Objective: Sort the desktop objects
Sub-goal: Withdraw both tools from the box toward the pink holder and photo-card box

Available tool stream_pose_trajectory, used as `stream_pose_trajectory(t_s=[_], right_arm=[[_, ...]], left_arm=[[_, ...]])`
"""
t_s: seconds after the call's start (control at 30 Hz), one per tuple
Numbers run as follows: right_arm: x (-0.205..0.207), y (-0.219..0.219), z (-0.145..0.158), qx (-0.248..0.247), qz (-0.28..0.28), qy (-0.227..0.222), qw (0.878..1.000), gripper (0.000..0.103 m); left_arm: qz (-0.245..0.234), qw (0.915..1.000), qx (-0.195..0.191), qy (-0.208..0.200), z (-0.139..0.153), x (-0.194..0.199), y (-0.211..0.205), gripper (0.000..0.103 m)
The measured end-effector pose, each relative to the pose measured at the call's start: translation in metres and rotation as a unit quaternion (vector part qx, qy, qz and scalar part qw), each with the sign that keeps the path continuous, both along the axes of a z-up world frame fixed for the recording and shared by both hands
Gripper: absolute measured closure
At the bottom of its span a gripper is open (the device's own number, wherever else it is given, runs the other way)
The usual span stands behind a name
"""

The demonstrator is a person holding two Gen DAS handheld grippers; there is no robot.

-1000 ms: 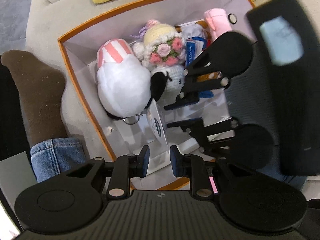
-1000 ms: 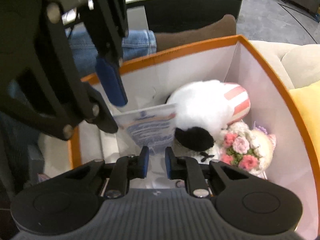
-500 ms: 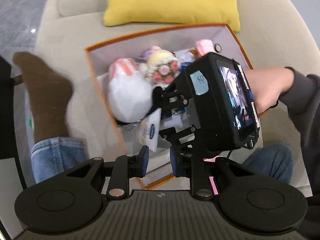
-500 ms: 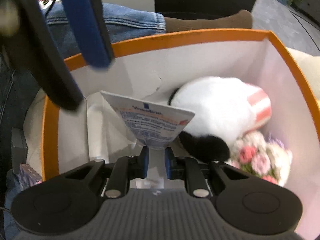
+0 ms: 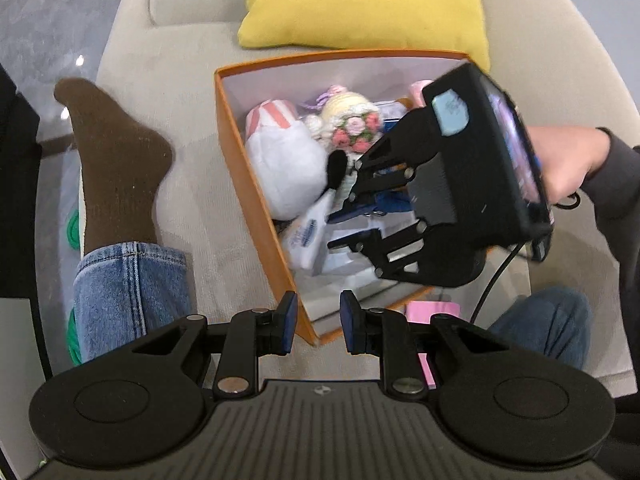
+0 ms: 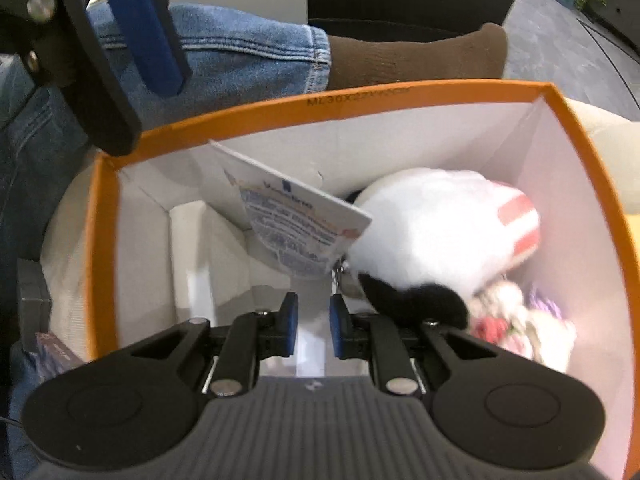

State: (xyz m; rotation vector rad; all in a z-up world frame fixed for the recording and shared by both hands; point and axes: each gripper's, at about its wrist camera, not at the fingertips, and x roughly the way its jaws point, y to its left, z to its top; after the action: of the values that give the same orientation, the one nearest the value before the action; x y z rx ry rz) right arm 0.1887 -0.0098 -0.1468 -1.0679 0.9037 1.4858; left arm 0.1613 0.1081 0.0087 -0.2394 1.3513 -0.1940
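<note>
An orange box (image 5: pixel 256 196) with white inner walls (image 6: pixel 400 136) sits on a beige sofa. In it lie a white plush toy with a pink-striped part (image 5: pixel 280 168) (image 6: pixel 436 224), a crocheted flower doll (image 5: pixel 352 120) (image 6: pixel 516 324) and a white tube with blue print (image 5: pixel 306 232) (image 6: pixel 292 220) that leans free against the plush. My right gripper (image 6: pixel 312 322) is open and empty, just above the box, behind the tube; it also shows in the left wrist view (image 5: pixel 340 230). My left gripper (image 5: pixel 316 322) is open and empty above the box's near corner.
A yellow cushion (image 5: pixel 360 4) lies behind the box. A leg in jeans (image 5: pixel 128 284) with a brown sock (image 5: pixel 116 160) lies left of the box. A pink object (image 5: pixel 430 312) lies by the box's near side. White packaging (image 6: pixel 200 248) fills the box's left part.
My right gripper opened and let go of the tube, which tipped over against the plush. My left gripper rose and drew back from the box.
</note>
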Motion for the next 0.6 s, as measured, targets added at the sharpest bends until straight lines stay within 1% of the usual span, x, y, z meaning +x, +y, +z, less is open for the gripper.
stream_pose_trajectory(t_s=[0.1,0.2,0.3,0.37,0.4,0.47,0.5,0.53,0.6], right_arm=[[-0.005,-0.015,0.02,0.017,-0.026,-0.011,0.999,0.085],[-0.014,-0.03,0.048,0.048,-0.064,-0.017,0.997,0.084],[-0.026,-0.064,0.074,0.075,-0.107,-0.029,0.991,0.084],[-0.045,-0.09,0.09,0.084,-0.143,-0.033,0.986,0.083],[-0.053,-0.096,0.089,0.086,-0.157,-0.033,0.983,0.082],[-0.073,-0.117,0.093,0.092,-0.179,-0.034,0.979,0.069],[-0.085,-0.122,0.089,0.093,-0.184,-0.034,0.978,0.068],[-0.098,-0.118,0.073,0.094,-0.19,-0.034,0.977,0.068],[-0.12,-0.131,0.063,0.089,-0.213,-0.031,0.972,0.068]], left_arm=[[-0.012,0.9995,0.007,-0.027,0.014,-0.021,-0.012,0.078],[-0.027,0.9981,0.015,-0.053,0.028,-0.049,-0.027,0.078],[-0.039,0.9962,0.023,-0.074,0.034,-0.078,-0.044,0.076],[-0.048,0.9953,0.025,-0.081,0.032,-0.098,-0.056,0.074],[-0.052,0.995,0.026,-0.081,0.03,-0.106,-0.062,0.073],[-0.062,0.9948,0.026,-0.077,0.021,-0.123,-0.071,0.07],[-0.066,0.9948,0.028,-0.073,0.014,-0.132,-0.076,0.069],[-0.069,0.9949,0.031,-0.067,0.006,-0.14,-0.08,0.069],[-0.08,0.9947,0.031,-0.056,-0.009,-0.155,-0.089,0.066]])
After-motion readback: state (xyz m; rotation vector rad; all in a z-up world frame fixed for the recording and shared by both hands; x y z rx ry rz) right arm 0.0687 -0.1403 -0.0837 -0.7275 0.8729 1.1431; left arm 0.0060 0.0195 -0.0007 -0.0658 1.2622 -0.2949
